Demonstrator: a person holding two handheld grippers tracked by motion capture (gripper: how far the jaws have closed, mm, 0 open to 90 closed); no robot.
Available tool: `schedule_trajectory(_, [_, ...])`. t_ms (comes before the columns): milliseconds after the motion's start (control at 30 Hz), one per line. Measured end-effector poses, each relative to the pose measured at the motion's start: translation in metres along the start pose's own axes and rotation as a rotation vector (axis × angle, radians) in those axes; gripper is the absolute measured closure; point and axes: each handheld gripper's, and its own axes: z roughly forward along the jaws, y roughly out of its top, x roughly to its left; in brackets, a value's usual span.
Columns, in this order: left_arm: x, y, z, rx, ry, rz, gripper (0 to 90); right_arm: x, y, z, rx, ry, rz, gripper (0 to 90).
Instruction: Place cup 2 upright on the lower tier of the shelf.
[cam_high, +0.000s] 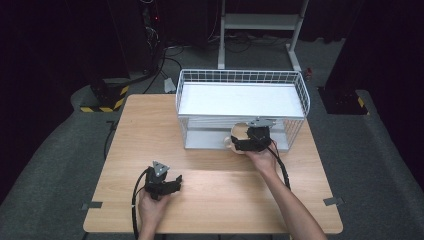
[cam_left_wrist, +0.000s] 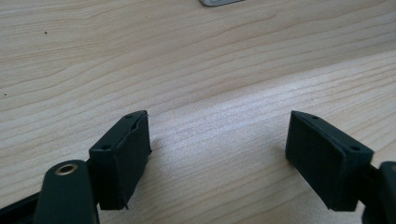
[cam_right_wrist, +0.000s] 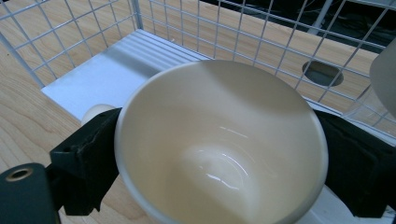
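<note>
**Cream cup clamped at the mouth of the wire rack**

The cup is a plain cream-white one with a glossy inside that catches small highlights near the bottom. Its rim is round and smooth, the wall narrows toward the base, and a rounded bit of the same cream colour pokes out at its left side in the right gripper view. No brand, label or writing can be read on it, nor anywhere else on the table.

The right gripper has its two black jaws pressed against opposite sides of the cup, closed just far enough to clasp it. In the high view this gripper sits with the cup at the front edge of the white wire rack, at the open lower shelf, just above the wooden table.

The left gripper has its jaws spread wide with nothing between them, just bare wood grain below. In the high view it rests low over the near part of the table, well apart from the rack.
</note>
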Motion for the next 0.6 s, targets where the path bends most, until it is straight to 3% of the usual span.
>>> schedule_trajectory(233, [0.0, 0.0, 0.0, 0.0, 0.0, 0.0, 22.2, -0.0012, -0.0021, 0.0007, 0.003, 0.011, 0.019, 8.8])
schedule_trajectory(600, [0.0, 0.0001, 0.0, 0.0, 0.0, 0.001, 22.2, 0.0008, -0.0029, 0.0052, -0.035, -0.028, 0.021, 9.2])
